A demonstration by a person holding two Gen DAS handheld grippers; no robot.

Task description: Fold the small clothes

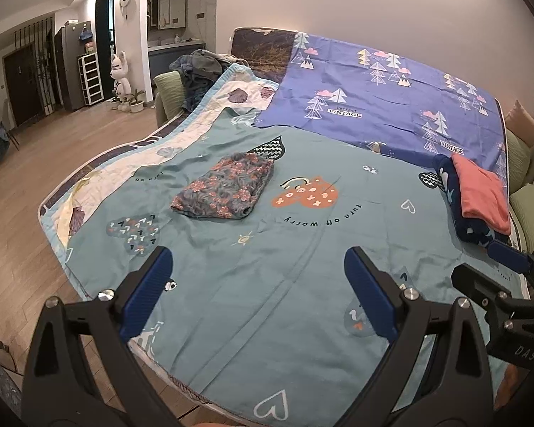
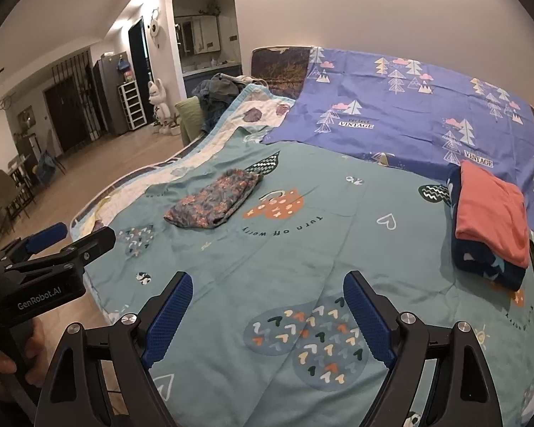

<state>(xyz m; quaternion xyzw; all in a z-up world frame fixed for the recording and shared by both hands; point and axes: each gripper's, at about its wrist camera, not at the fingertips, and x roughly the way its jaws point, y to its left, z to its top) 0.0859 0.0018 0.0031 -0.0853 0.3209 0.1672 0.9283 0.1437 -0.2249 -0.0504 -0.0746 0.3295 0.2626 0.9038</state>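
Floral garment (image 1: pixel 224 186) lies well beyond both open, empty tongs (image 1: pixel 258 291).

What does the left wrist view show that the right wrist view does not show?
Only the left wrist view shows the left gripper head-on, jaws open over the teal sheet.

Only the right wrist view shows a hand holding the left gripper's handle.

Both show the floral garment lying alone, the coral garment on top of a navy garment, and the purple sheet.
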